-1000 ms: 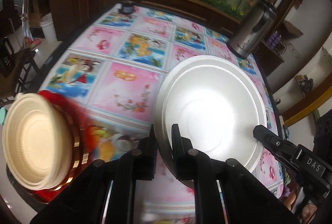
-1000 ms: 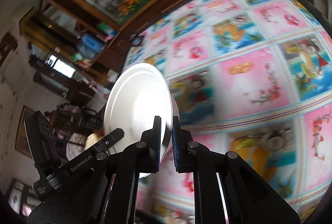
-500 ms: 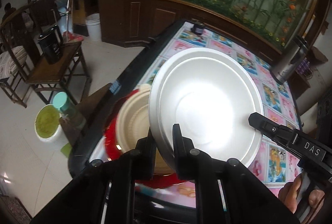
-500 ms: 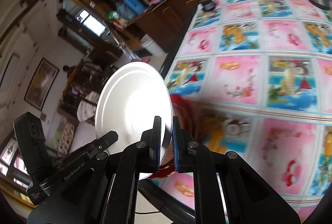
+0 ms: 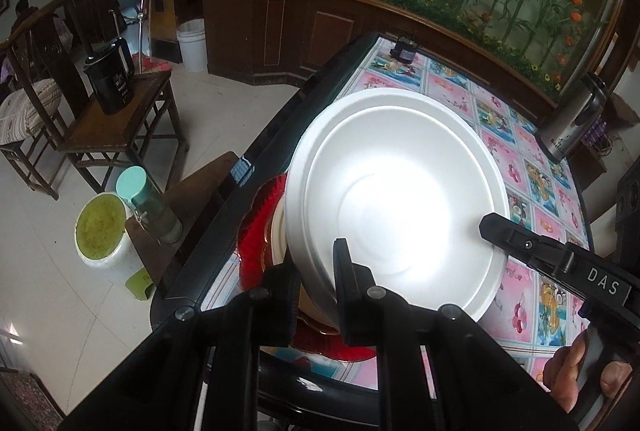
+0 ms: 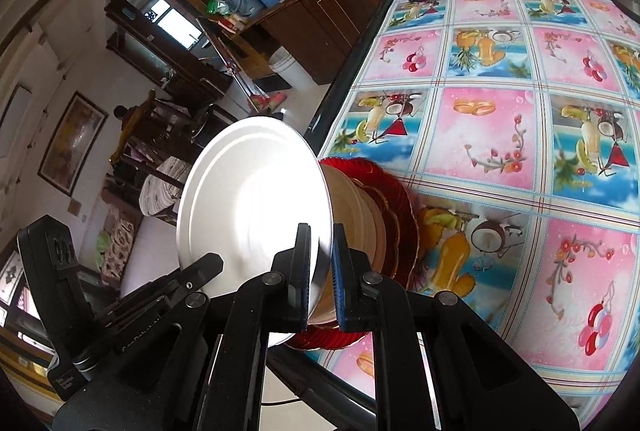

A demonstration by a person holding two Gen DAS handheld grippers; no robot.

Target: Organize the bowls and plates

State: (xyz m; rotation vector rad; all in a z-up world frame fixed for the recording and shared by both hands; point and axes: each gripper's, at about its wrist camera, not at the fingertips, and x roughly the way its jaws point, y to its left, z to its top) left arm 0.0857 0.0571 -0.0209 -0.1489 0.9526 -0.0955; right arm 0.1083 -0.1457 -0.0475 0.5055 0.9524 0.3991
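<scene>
A large white plate is held by both grippers at opposite rims. My left gripper is shut on its near rim. My right gripper is shut on the plate's rim too, and its finger shows in the left wrist view. The plate sits directly over a cream bowl that rests on a red plate at the table corner. In the left wrist view the red plate peeks out from under the white plate. I cannot tell if the white plate touches the bowl.
The table has a pink and blue fruit-print cloth and a black edge. A steel thermos stands at the far right, a small dark object at the far corner. Beside the table are a wooden chair with a black jug, a bucket and a bottle.
Both grippers carried the white plate left across the table to the corner. It now hangs over the cream bowl and red plate, lower and closer than half a second ago.
</scene>
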